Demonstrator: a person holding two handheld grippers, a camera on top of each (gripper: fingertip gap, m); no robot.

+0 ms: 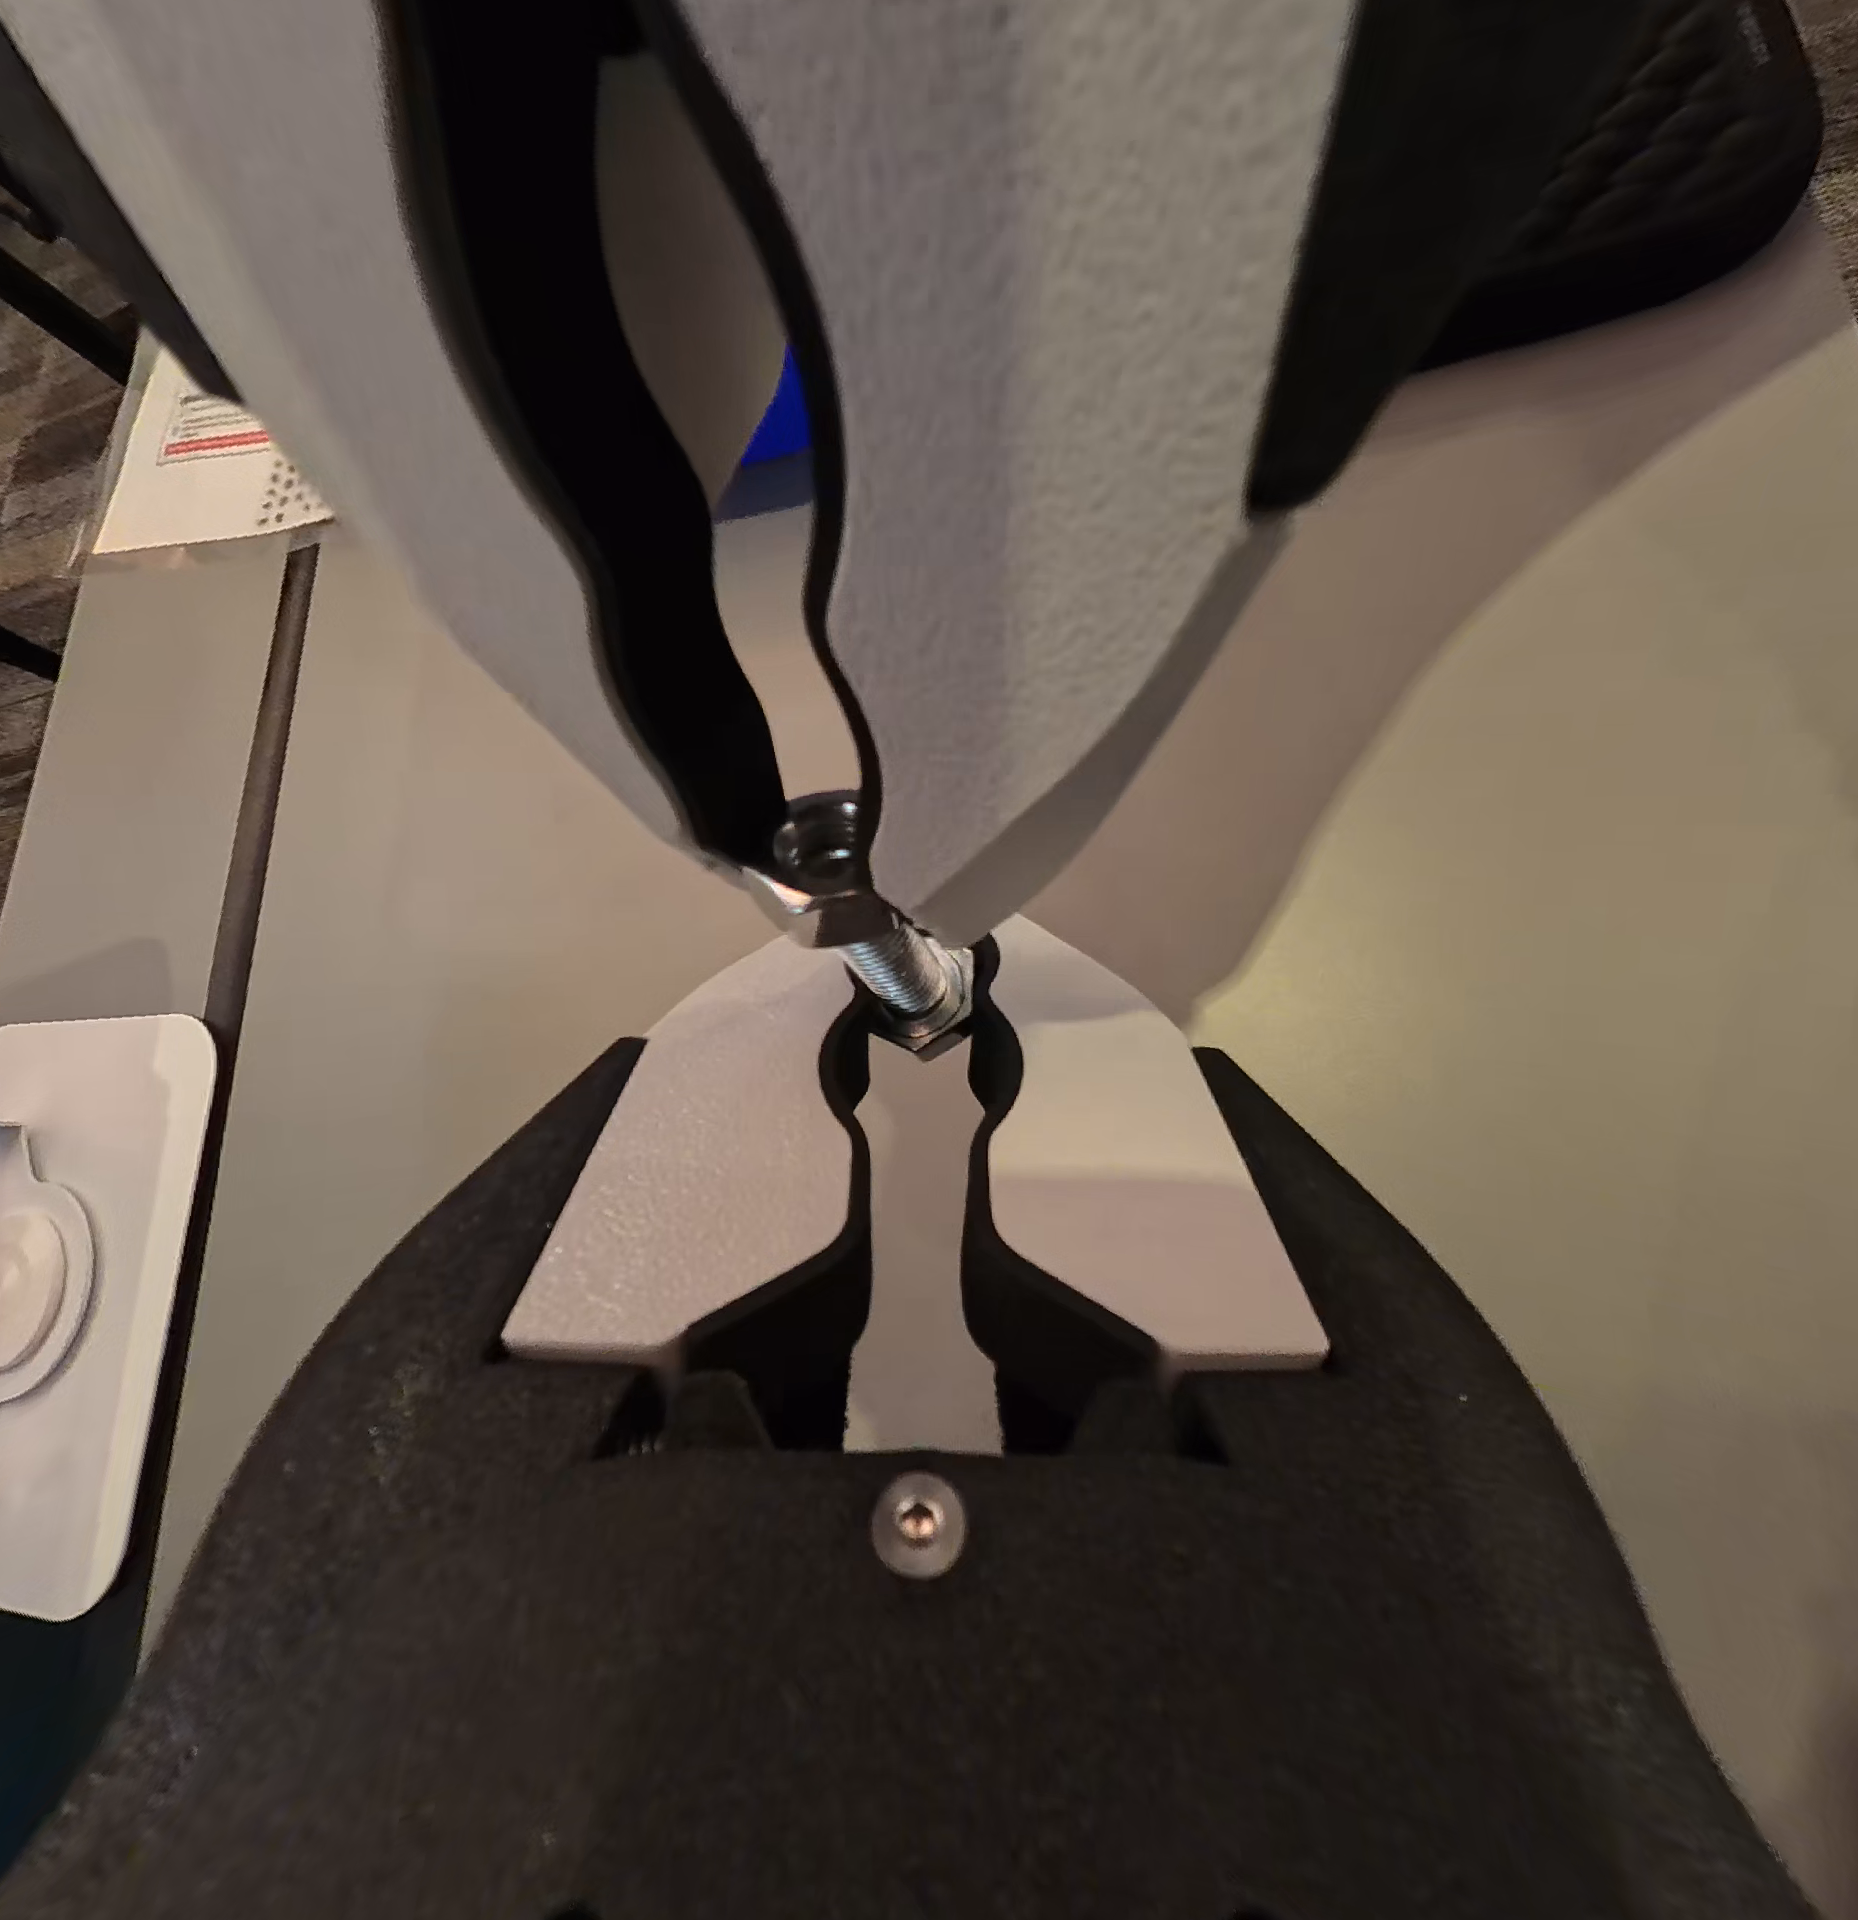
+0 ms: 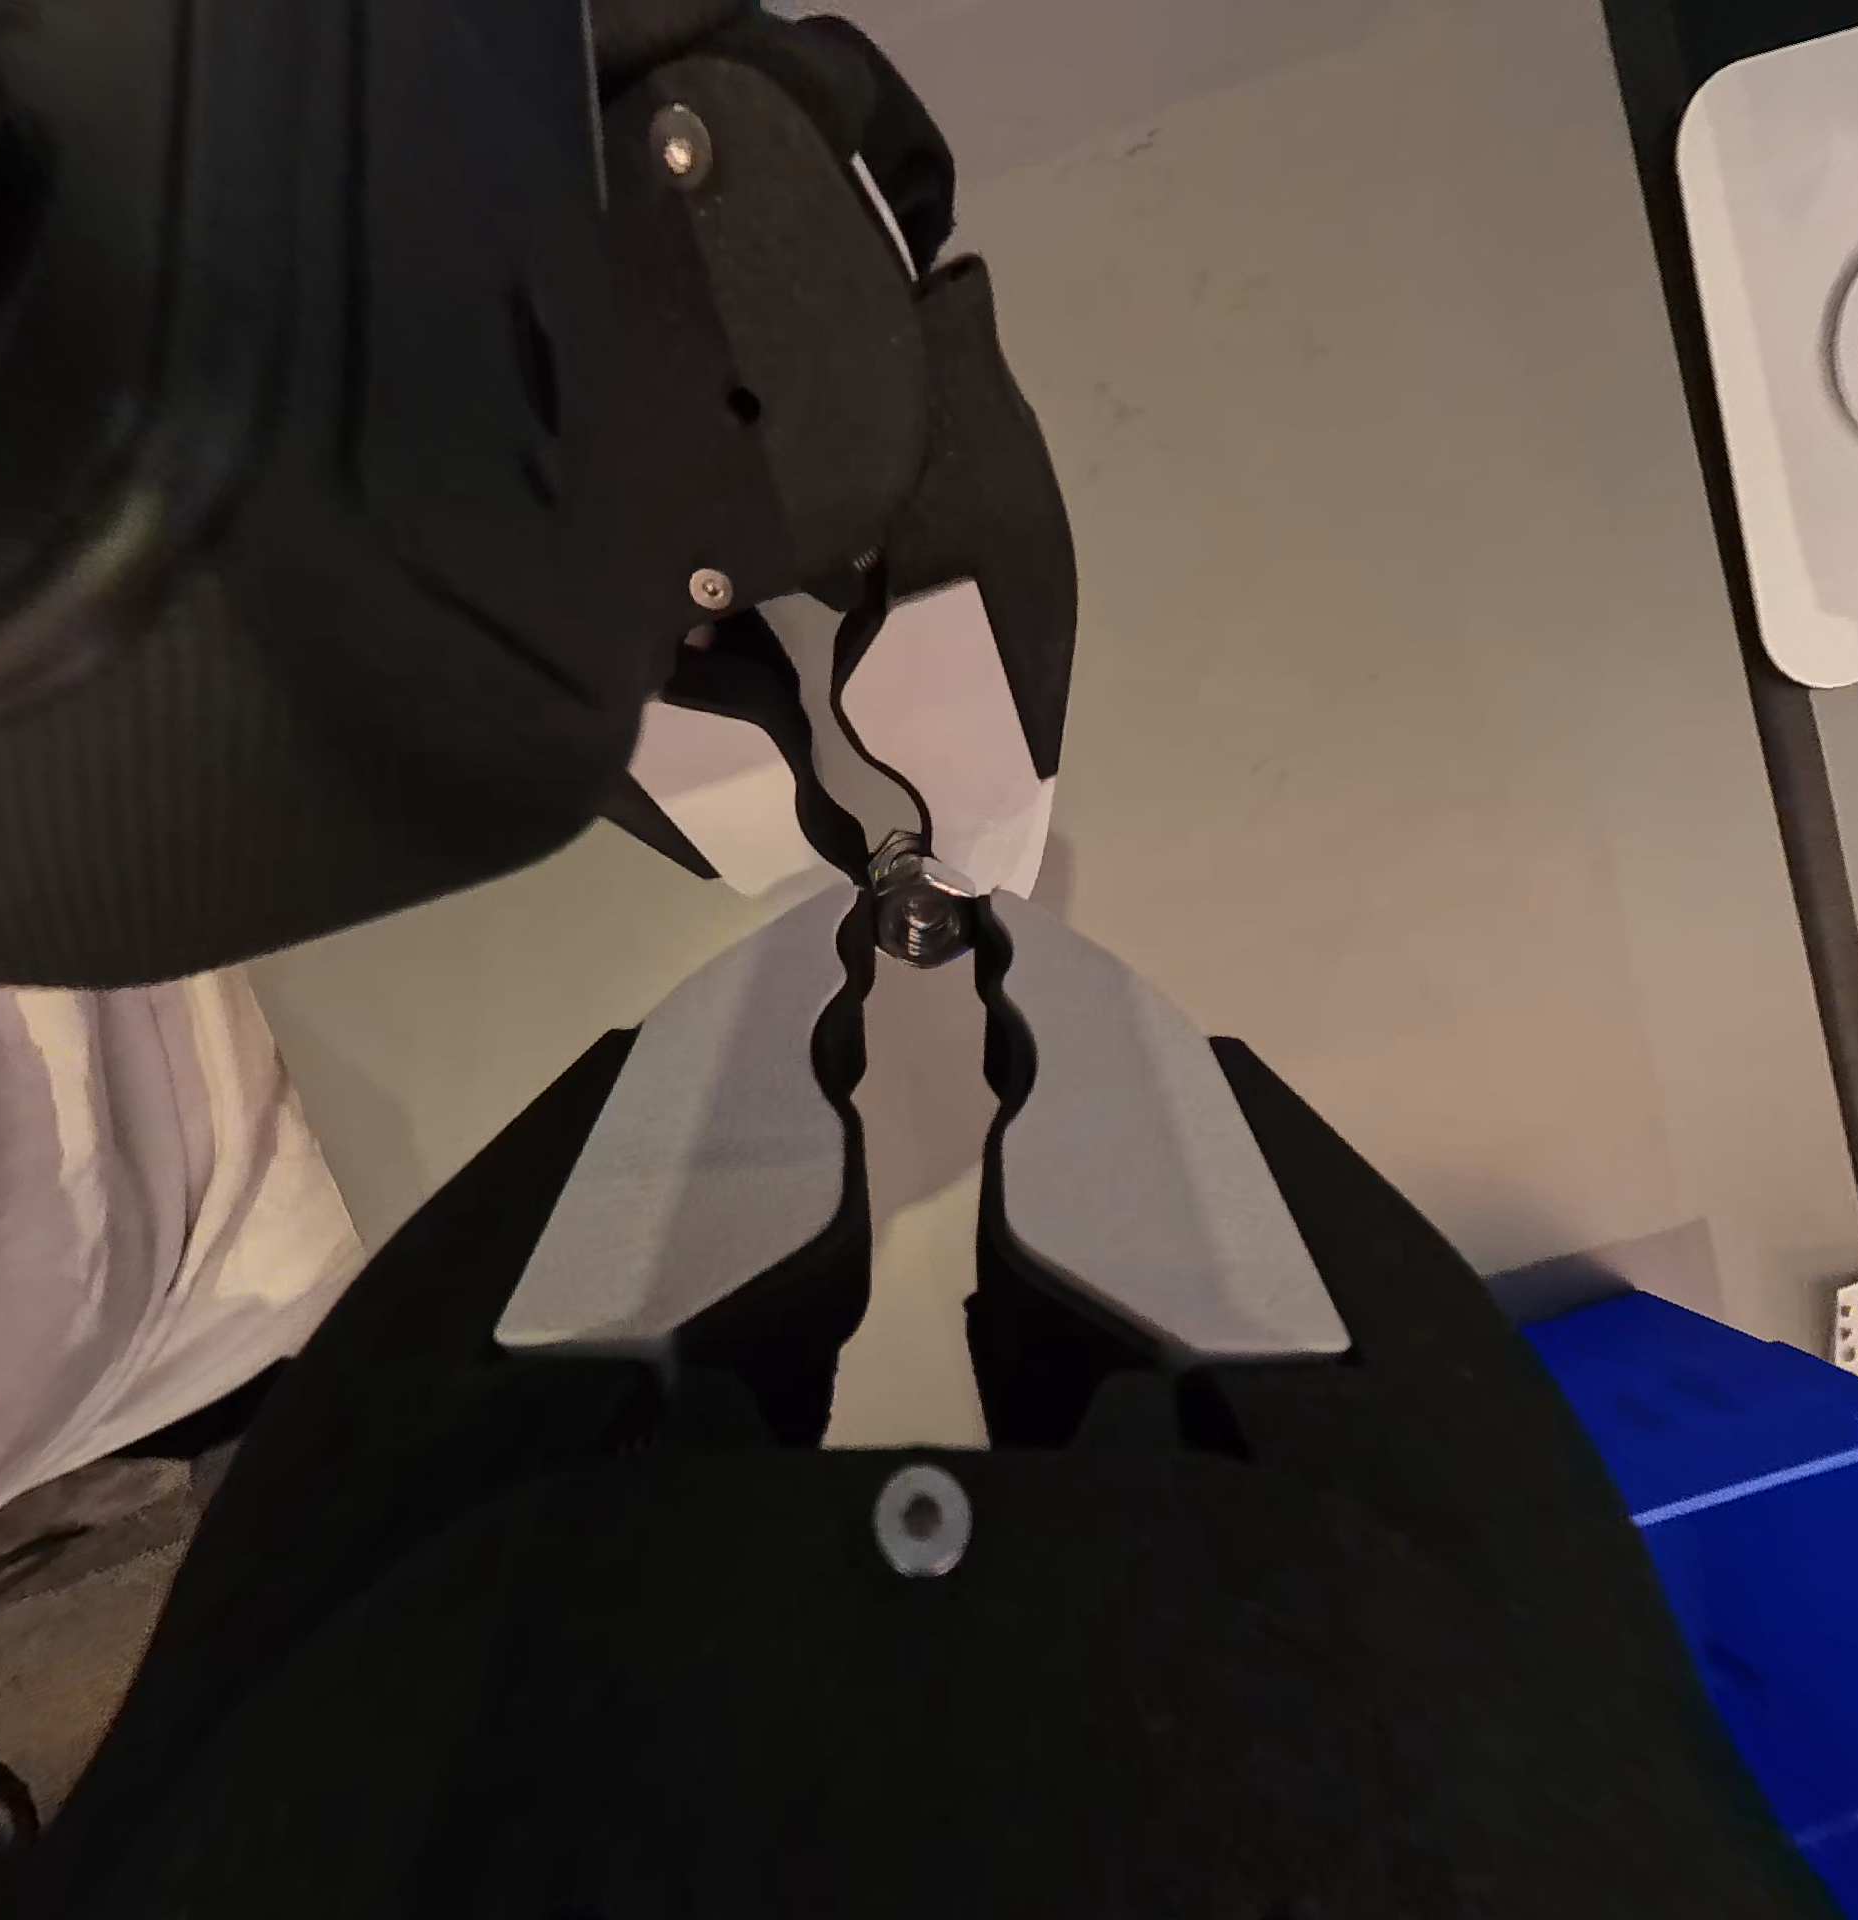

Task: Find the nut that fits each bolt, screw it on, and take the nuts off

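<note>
- One bolt [image 1: 899, 977] hangs in the air above the bench [image 1: 1527, 935], held between the two hand-held grippers, which meet tip to tip.
- Its threaded shank shows bare between a large hex nut [image 1: 821, 894] at the far end and a smaller hex piece [image 1: 930, 1034] at the near end, as the left wrist view shows it; whether that smaller piece is the bolt's head or a second nut I cannot tell.
- Left hand-held gripper [image 1: 920, 1039]: its fingers are closed on the smaller hex piece, pinched at the very tips, with a narrow gap running back between the black pads.
- Right hand-held gripper [image 2: 920, 930]: its tips are closed around the large nut, whose face looks straight into the right wrist camera with the bolt's end [image 2: 912, 928] showing in the bore.
- In the left wrist view the right hand-held gripper comes in from above, filling the upper part, and its white fingers [image 1: 1008, 520] taper down to the nut.
- In the right wrist view the left hand-held gripper comes in from the upper left, with its black body [image 2: 385, 468] large and close.
- A blue bin [image 2: 1683, 1507] sits at the lower right of the right wrist view.
- A white blister pack [image 1: 83, 1299] lies at the bench's left edge, beyond a dark strip [image 1: 260, 831].
- White cloth [image 2: 146, 1195] shows at the left of the right wrist view.
</note>
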